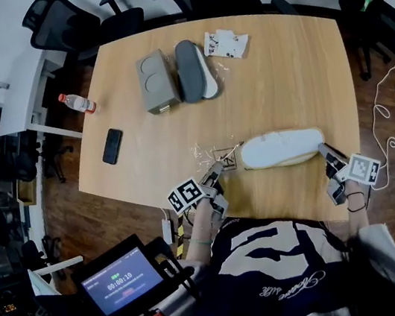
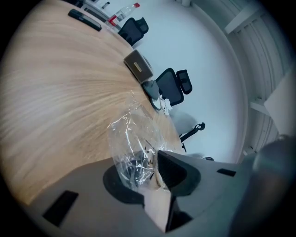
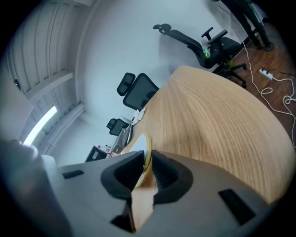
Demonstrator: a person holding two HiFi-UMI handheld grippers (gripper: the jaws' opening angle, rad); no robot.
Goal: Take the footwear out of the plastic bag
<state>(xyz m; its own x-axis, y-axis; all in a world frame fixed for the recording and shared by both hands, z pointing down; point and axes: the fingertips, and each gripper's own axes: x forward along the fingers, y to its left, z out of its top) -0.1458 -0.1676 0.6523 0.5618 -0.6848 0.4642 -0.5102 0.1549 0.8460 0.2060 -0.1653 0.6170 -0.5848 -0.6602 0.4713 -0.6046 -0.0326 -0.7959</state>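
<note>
A white slipper [image 1: 283, 147] lies sole-side along the table's near edge. A crumpled clear plastic bag [image 1: 217, 154] sits at its left end, and I cannot tell whether the toe is still inside it. My left gripper [image 1: 215, 170] is shut on the bag; in the left gripper view the film [image 2: 132, 134] bunches up between the jaws of the left gripper [image 2: 150, 169]. My right gripper [image 1: 325, 150] is at the slipper's right end. In the right gripper view the slipper's thin tan-rimmed edge [image 3: 143, 149] is pinched between the pads of the right gripper [image 3: 145, 170].
On the wooden table [image 1: 289, 77], at the far side, lie a grey box [image 1: 156, 81], a grey slipper [image 1: 193, 69] and a white packet [image 1: 225, 42]. A black phone [image 1: 112, 146] and a water bottle [image 1: 76, 103] are at the left. Office chairs ring the table; cables lie on the floor at the right.
</note>
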